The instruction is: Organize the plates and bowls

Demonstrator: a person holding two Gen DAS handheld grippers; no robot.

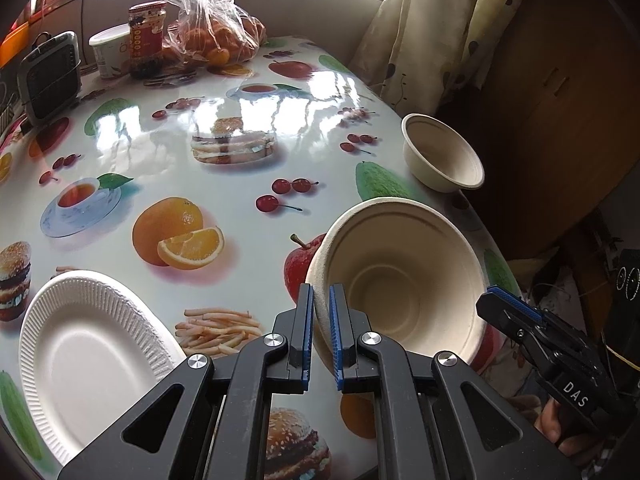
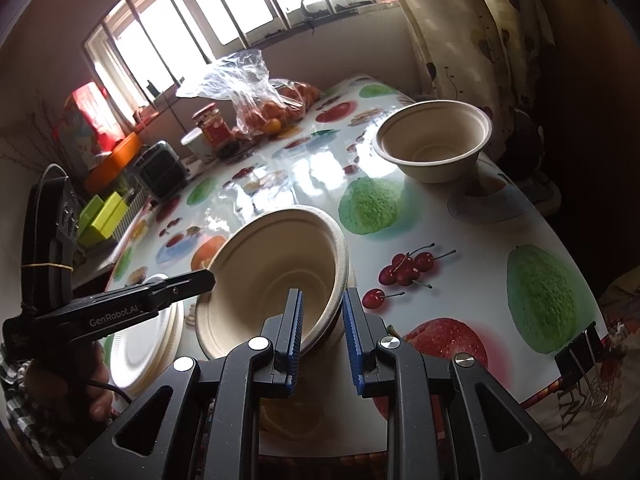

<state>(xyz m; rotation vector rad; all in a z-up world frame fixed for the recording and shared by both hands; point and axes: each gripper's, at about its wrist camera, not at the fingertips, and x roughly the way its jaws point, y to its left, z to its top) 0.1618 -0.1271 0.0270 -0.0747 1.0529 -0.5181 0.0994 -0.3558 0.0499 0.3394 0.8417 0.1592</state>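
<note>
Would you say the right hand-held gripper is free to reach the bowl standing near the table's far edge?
Probably not yet: the right hand-held gripper is clamped on the tilted bowl, though open tabletop lies between it and the far bowl.

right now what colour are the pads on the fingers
Blue, ribbed pads on black fingers; clearest in the right wrist view.

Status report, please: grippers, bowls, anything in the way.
Left gripper and right gripper both clamped on tilted bowl rim. Second bowl upright at table edge. Path clear.
</note>
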